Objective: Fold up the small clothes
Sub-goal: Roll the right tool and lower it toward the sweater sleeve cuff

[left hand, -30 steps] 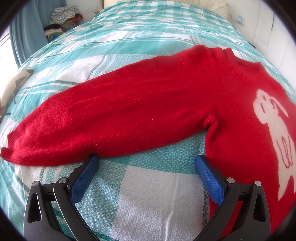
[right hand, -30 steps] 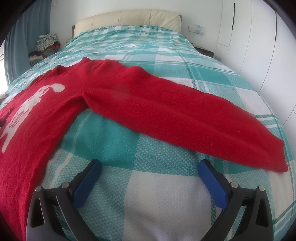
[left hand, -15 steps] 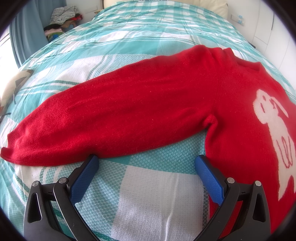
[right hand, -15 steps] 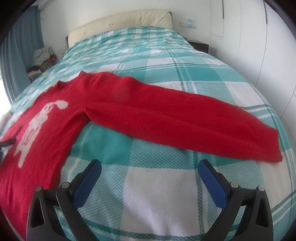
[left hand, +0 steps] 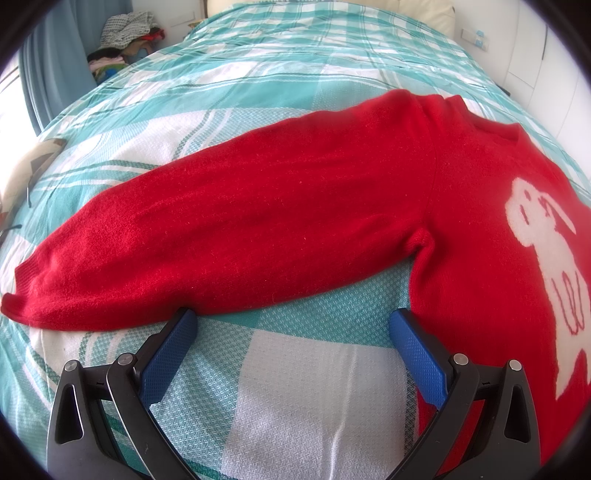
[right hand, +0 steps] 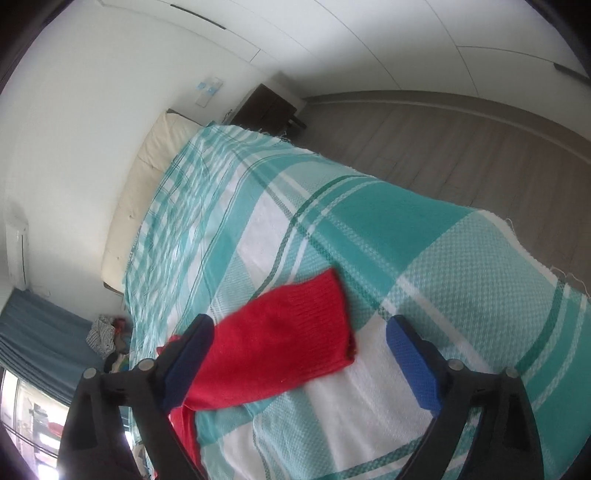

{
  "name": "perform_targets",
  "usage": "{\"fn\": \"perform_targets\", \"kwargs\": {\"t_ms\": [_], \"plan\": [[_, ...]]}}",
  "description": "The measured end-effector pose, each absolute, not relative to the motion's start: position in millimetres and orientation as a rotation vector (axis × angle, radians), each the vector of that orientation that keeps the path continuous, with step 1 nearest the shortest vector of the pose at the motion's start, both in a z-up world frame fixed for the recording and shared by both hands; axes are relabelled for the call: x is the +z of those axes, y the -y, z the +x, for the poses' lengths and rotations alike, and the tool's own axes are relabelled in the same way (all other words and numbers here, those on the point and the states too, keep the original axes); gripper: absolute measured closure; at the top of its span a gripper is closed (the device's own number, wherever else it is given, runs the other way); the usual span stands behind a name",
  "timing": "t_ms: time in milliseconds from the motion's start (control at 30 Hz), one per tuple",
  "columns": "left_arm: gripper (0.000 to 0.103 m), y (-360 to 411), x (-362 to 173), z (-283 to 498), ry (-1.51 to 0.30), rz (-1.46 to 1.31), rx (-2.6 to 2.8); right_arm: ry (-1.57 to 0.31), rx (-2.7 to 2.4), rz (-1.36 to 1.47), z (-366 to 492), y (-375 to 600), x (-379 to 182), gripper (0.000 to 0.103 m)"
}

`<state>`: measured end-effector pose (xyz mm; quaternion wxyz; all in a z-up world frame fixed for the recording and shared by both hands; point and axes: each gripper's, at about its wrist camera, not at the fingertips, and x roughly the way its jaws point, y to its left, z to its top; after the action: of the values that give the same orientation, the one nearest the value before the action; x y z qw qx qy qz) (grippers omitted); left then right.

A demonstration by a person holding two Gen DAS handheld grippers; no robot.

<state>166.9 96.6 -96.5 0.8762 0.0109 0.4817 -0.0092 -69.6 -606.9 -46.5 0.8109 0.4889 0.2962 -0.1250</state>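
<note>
- The right tool [right hand: 297, 347] is rolled onto its side over the cuff [right hand: 314, 325] of the red sweater's sleeve, jaws spread wide and holding nothing. The cuff lies between the two blue pads [right hand: 413, 365], a placement that suits closing on the sleeve end to carry it inward, which looks like the first fold.
- The left tool [left hand: 291, 343] hovers low over the bed [left hand: 295, 66], jaws also wide apart and empty. One pad tip sits just beside the lower edge of the other sleeve [left hand: 229, 236], the other just beside the sweater's side seam below the armpit; whether either touches the knit cannot be told.
- The red sweater [left hand: 461, 206] lies flat and face up on the teal-and-white plaid bedspread [left hand: 303, 406], sleeves spread out to each side, its white dog motif [left hand: 543, 251] showing. Spread this way, seams and cuffs are easy to reach.
- No fold is made yet, judging by the flat lie.
- A heap of clothes [left hand: 125, 29] sits beyond the bed's far corner, well apart.
</note>
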Motion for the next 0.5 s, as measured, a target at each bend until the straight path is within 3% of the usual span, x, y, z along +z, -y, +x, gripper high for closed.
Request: {"fn": "perform_targets", "kwargs": {"t_ms": [267, 333, 400, 500], "plan": [[0.0, -97, -96, 167, -1.004, 0.023, -0.019, -0.779, -0.223, 1.023, -39, 611, -63, 0.035], [0.0, -97, -96, 167, -1.005, 0.023, -0.019, -0.823, -0.223, 1.024, -37, 612, -69, 0.056], [0.0, -97, -96, 167, -1.005, 0.023, -0.019, -0.878, -0.239, 1.028, -35, 613, -75, 0.099], [0.0, -97, -97, 167, -1.005, 0.023, -0.02, -0.807, -0.266, 0.974, -36, 609, -51, 0.099]]}}
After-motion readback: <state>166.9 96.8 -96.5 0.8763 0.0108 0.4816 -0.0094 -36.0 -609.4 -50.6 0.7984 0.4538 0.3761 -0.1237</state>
